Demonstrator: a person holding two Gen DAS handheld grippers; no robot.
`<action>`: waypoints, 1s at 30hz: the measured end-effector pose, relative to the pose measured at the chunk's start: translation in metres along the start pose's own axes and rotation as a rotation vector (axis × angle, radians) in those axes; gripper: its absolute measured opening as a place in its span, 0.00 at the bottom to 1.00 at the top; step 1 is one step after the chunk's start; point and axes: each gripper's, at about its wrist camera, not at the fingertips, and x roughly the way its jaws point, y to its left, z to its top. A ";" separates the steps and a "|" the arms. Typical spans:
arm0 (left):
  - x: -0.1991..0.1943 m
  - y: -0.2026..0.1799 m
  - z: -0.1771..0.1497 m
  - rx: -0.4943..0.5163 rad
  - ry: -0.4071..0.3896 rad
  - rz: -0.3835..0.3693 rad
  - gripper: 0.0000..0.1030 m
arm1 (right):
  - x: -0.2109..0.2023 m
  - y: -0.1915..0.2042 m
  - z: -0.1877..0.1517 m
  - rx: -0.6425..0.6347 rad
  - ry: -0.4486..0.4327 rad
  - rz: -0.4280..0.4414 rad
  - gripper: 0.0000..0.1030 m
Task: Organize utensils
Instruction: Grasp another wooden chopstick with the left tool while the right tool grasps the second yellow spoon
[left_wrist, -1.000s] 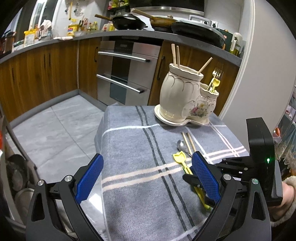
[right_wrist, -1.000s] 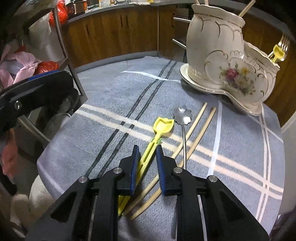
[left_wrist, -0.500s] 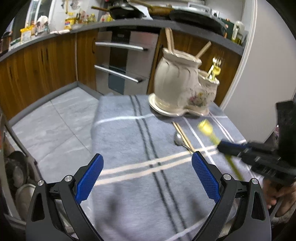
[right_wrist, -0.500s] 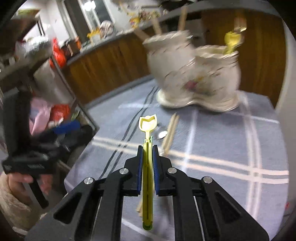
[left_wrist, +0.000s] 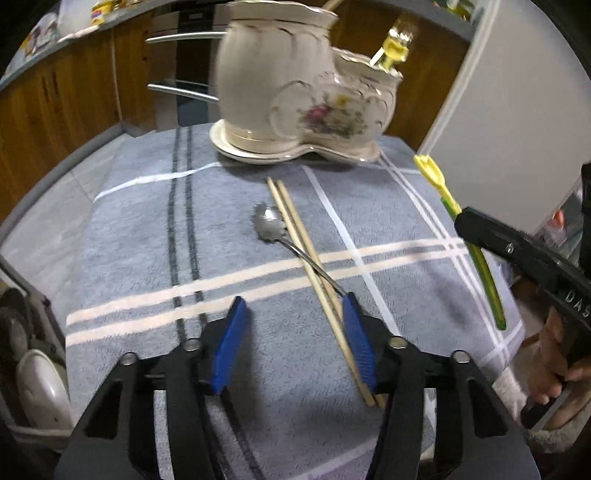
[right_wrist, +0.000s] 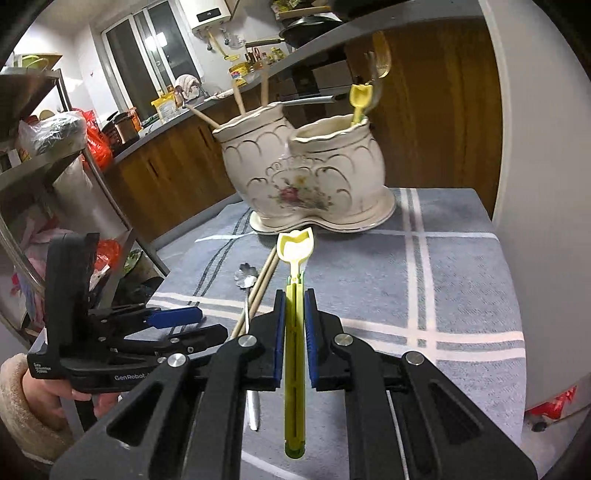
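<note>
A cream double ceramic holder (left_wrist: 295, 92) (right_wrist: 306, 173) stands at the far end of the grey checked cloth (left_wrist: 129, 221); it holds chopsticks, a fork and a yellow utensil. Two wooden chopsticks (left_wrist: 306, 258) (right_wrist: 264, 280) and a metal spoon (left_wrist: 269, 225) (right_wrist: 246, 276) lie mid-cloth. My left gripper (left_wrist: 295, 321) (right_wrist: 210, 323) hangs low over their near ends, jaws closing. The chopsticks run along its right pad (left_wrist: 356, 339) and are not pinched. My right gripper (right_wrist: 295, 295) (left_wrist: 463, 221) is shut on a yellow scoop (right_wrist: 295, 251) (left_wrist: 436, 181), held above the cloth with its head toward the holder.
A metal rack (right_wrist: 37, 147) with bags and bowls stands left of the table. On the right, a white wall (right_wrist: 535, 147) runs close along the table's edge. Wooden cabinets and an oven (left_wrist: 177, 74) lie beyond the far edge. A hand (left_wrist: 554, 350) grips the right tool.
The right gripper lifted the yellow scoop off the cloth and swung it to face the holder. The left gripper moved forward and down over the chopsticks, and its jaws narrowed.
</note>
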 end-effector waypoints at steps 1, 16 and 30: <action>0.002 -0.003 0.000 0.011 0.006 0.017 0.44 | -0.001 -0.002 0.000 0.003 -0.004 0.001 0.10; 0.015 -0.016 0.020 0.070 0.042 0.085 0.17 | -0.014 -0.011 -0.004 -0.006 -0.033 0.003 0.09; 0.019 -0.017 0.025 0.169 0.058 0.132 0.05 | -0.015 -0.010 -0.005 -0.003 -0.033 0.018 0.09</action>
